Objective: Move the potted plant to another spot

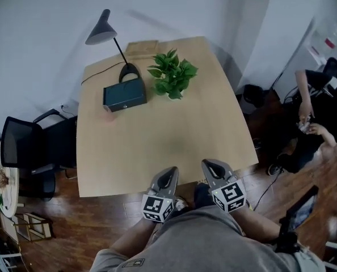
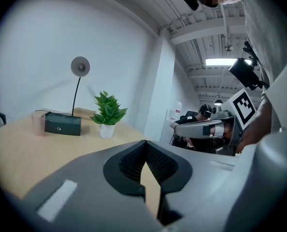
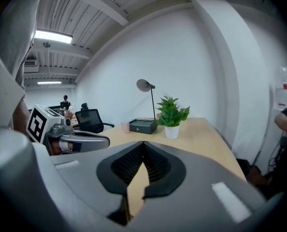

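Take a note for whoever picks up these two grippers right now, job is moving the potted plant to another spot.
Left gripper: shut, empty, at the near edge of the table.
Right gripper: shut, empty, right beside it.
Potted plant: upright at the table's far end, just right of the dark box and lamp; neither gripper is near it.
Done: no move of the plant begun.
Left: reach across, open the jaws, grip the pot, set it on a bare part of the table.
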Available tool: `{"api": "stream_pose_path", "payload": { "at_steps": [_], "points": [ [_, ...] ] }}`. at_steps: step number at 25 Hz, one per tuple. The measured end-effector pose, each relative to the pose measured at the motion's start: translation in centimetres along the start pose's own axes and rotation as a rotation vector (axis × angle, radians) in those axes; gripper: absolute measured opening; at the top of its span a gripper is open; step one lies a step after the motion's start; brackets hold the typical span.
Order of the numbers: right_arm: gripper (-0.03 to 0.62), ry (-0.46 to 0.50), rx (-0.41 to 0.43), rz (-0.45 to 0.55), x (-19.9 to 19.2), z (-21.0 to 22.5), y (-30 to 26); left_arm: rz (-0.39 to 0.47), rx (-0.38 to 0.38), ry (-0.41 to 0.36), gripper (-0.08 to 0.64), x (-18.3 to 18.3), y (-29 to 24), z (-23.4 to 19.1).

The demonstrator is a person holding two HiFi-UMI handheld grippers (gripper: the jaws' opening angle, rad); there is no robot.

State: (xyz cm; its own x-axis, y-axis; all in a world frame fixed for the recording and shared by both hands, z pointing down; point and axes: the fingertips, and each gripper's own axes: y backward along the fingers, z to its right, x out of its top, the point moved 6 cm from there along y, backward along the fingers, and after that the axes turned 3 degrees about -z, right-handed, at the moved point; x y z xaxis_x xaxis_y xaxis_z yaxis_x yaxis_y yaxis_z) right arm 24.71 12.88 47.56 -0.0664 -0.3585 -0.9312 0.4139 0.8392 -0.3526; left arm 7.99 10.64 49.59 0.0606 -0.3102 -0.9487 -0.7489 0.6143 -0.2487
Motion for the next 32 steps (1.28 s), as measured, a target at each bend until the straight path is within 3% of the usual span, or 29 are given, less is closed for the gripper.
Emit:
{"api": "stream_pose_path", "payload": {
  "at_steps": [4,13,27,32],
  "points": [
    [0.005,-0.017,0.003,-0.041,-2.1,-2.2,2.5,-0.029,-0.041,0.003,0.008,-1.5,1.4,1.9],
    [0.005,0.004,0.125,-0.059,-3.3,-3.2,4.9,-0.017,-0.007,0.014,0.008,-0.9,1.4,5.7],
    [0.005,-0.098,0.093,-0.085,-5.1,-0.4,5.3,-0.052,0.03,0.035,0.008,-2.6,1.4,7.2],
    [0.005,-0.093,0.095,-0.089,-4.9,-0.2,5.0,-0.052,0.033,0.017,0.008,-2.7,1.5,7.2]
  ]
}}
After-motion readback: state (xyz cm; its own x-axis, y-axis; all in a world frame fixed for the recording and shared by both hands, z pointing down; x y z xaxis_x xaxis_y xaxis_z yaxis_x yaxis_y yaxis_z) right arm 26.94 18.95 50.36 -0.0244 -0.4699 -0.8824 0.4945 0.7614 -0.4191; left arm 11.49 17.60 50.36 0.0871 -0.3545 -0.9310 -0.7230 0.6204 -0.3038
